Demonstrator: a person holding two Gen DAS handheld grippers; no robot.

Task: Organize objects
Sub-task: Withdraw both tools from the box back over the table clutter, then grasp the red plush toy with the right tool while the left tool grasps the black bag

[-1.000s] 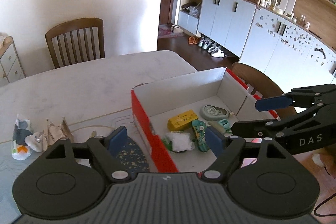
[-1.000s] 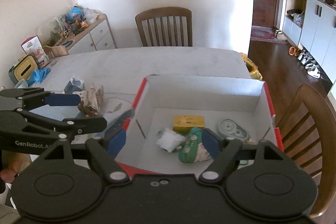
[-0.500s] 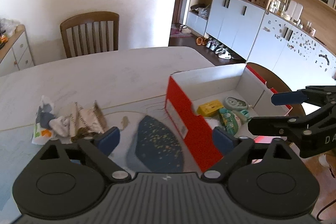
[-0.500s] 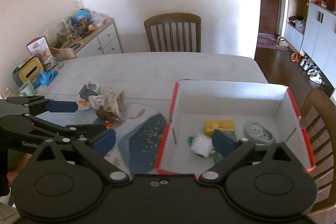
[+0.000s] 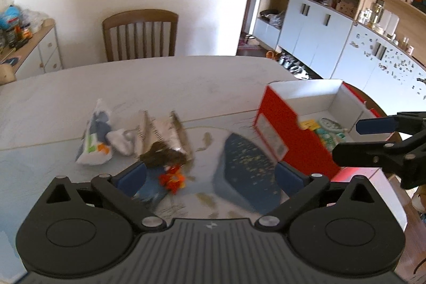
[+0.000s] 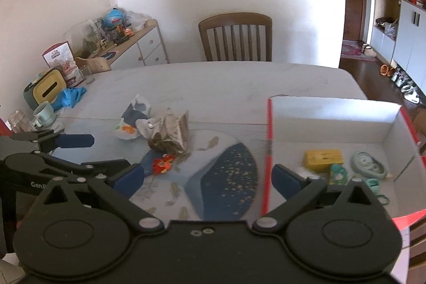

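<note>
A red and white cardboard box [image 6: 332,121] stands at the right of the table; in it lie a yellow pack [image 6: 323,156], a grey-green tape dispenser [image 6: 368,167] and small green items [image 6: 337,173]. Left of the box [image 5: 287,135] is a pile: a white printed bag [image 5: 95,135], a crumpled silvery packet [image 5: 162,137] and a small orange-red thing [image 5: 171,177]. My left gripper [image 5: 210,177] hovers short of that pile, its jaws opening, nothing between them. My right gripper [image 6: 207,178] hangs over the blue-patterned placemat [image 6: 226,182] beside the box wall, its jaws also opening and empty.
A wooden chair [image 6: 235,36] stands at the far side of the table. At the table's left edge are a mug [image 6: 44,112], a yellow tissue box [image 6: 49,89], a blue cloth [image 6: 70,96] and a glass jar [image 6: 18,121]. White cabinets [image 5: 319,39] line the right wall.
Both grippers have swung left, away from over the box toward the pile and placemat. Both pairs of jaws have spread wider.
</note>
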